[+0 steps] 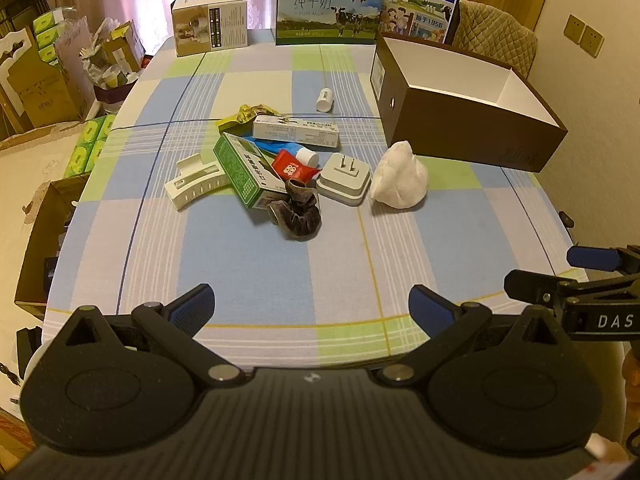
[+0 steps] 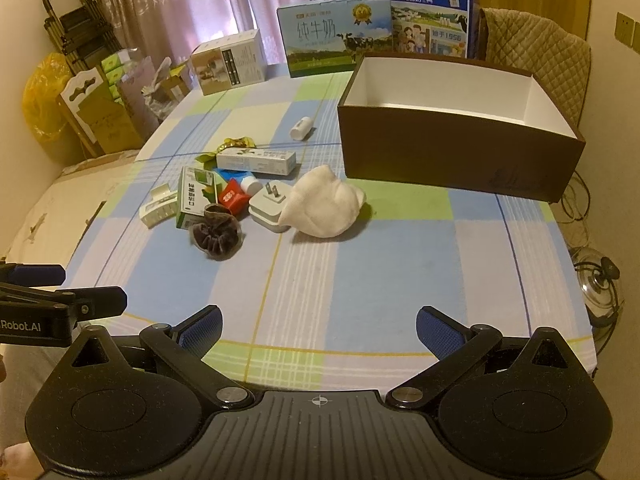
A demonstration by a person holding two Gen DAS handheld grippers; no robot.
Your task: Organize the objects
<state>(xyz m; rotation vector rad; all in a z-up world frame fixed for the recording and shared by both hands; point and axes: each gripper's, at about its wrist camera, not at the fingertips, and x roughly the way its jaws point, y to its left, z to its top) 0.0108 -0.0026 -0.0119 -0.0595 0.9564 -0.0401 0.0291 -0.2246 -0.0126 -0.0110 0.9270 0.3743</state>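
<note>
A pile of small items lies mid-table: a white cloth (image 1: 400, 178) (image 2: 322, 208), a white plug adapter (image 1: 345, 178) (image 2: 269, 204), a dark velvet scrunchie (image 1: 298, 212) (image 2: 218, 236), a green box (image 1: 244, 170) (image 2: 194, 196), a white hair claw (image 1: 194, 186) (image 2: 158, 210), a long white box (image 1: 296, 131) (image 2: 256, 161), a red packet (image 1: 294, 170) and a small white bottle (image 1: 325, 99) (image 2: 301, 128). An empty brown box (image 1: 460, 128) (image 2: 452, 152) stands at the right. My left gripper (image 1: 312, 304) and right gripper (image 2: 318, 326) hover open over the near table edge, holding nothing.
Two milk cartons (image 1: 326, 8) (image 2: 432, 14) and a beige carton (image 1: 210, 24) line the table's far edge. A quilted chair back (image 2: 536, 68) stands behind the brown box. Cardboard boxes and green packs (image 1: 86, 144) crowd the floor at left.
</note>
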